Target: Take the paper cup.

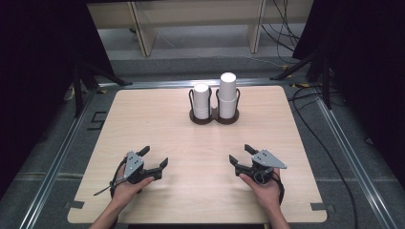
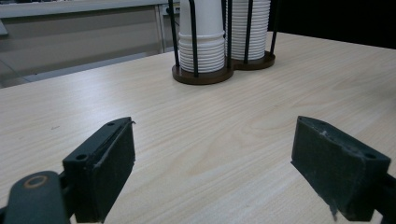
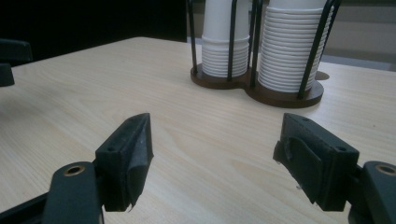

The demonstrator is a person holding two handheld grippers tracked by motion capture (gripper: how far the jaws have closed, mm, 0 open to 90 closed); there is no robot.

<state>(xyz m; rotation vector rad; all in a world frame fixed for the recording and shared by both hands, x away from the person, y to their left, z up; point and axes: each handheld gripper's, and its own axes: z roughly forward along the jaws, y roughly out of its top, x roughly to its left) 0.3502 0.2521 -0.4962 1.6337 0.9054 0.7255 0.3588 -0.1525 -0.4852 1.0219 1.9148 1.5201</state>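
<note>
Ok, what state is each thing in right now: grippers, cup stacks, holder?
Left gripper: open, empty, low over the table.
Right gripper: open, empty, low over the table.
Short cup stack: upright in the holder's left slot.
Tall cup stack: upright in the right slot.
Holder: standing at the table's far side, untouched.

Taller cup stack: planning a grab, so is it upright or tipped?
Upright: the taller cup stack stands straight inside its wire holder, beside the shorter stack.
</note>
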